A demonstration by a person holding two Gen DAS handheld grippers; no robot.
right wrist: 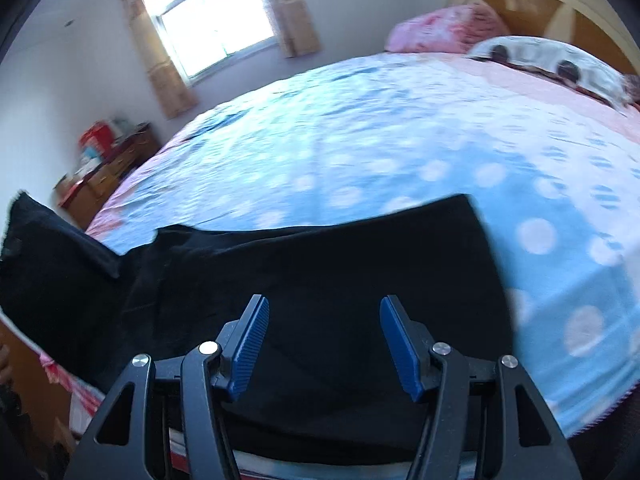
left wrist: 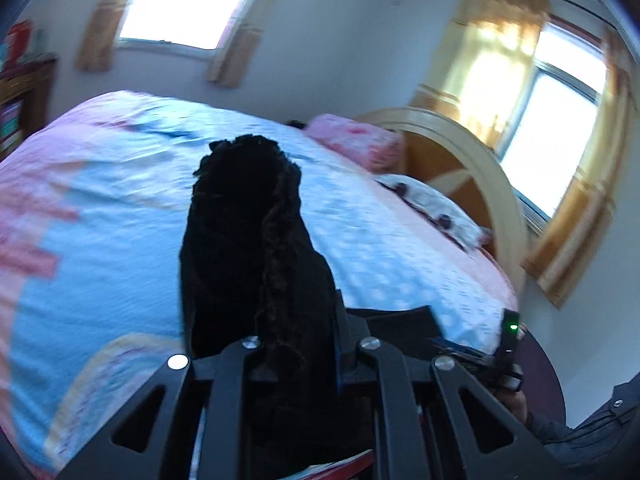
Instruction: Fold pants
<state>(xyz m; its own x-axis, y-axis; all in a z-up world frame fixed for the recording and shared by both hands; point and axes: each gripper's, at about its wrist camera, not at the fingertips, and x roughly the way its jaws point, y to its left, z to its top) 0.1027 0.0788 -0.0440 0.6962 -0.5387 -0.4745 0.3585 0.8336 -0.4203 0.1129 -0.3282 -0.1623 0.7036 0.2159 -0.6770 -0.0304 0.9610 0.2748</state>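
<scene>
left gripper [left wrist: 298, 344] pinches black fuzzy pants [left wrist: 244, 240], bunched upright.

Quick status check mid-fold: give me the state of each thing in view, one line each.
left gripper: shut on the black pants, a bunch of cloth standing up between its fingers.
right gripper: open, blue fingers apart above the cloth, gripping nothing.
black pants: partly spread flat on the bed, one end lifted.
bed cover: spread out, lightly wrinkled.
pink pillow: lying at the headboard.
</scene>
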